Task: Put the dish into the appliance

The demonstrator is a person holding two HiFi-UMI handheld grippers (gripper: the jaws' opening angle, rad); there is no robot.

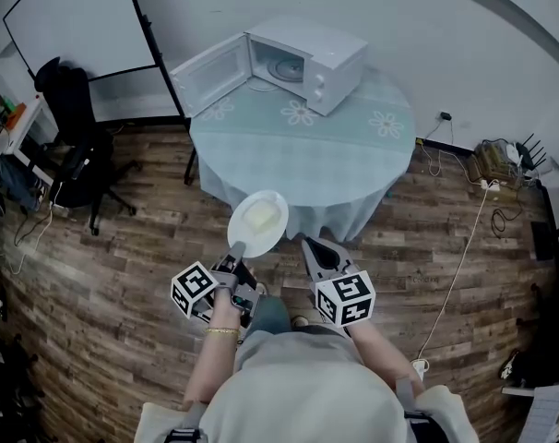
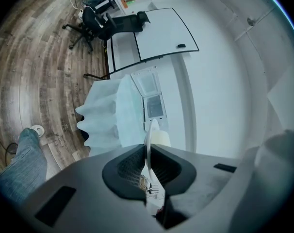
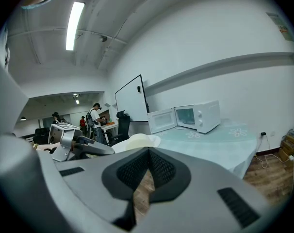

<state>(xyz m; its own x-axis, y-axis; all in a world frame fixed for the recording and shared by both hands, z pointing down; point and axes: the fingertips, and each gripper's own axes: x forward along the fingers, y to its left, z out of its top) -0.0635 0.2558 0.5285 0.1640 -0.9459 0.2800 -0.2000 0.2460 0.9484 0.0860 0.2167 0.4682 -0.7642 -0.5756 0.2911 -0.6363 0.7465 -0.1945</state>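
Observation:
A white plate (image 1: 258, 221) with a pale lump of food on it hangs over the near rim of the round table (image 1: 353, 146). My left gripper (image 1: 237, 247) is shut on the plate's near rim. In the left gripper view the plate (image 2: 148, 144) stands edge-on between the pads. The white microwave (image 1: 307, 63) sits at the table's far side with its door (image 1: 212, 74) swung open to the left. My right gripper (image 1: 312, 245) is beside the plate, its pads together and empty. In the right gripper view, the right gripper (image 3: 148, 152) points at the microwave (image 3: 200, 116).
A pale blue cloth covers the table and hangs down over the wooden floor. A black office chair (image 1: 72, 146) and a whiteboard (image 1: 72, 26) stand at the left. Cables and a power strip (image 1: 496, 164) lie at the right. People (image 3: 93, 115) stand far off.

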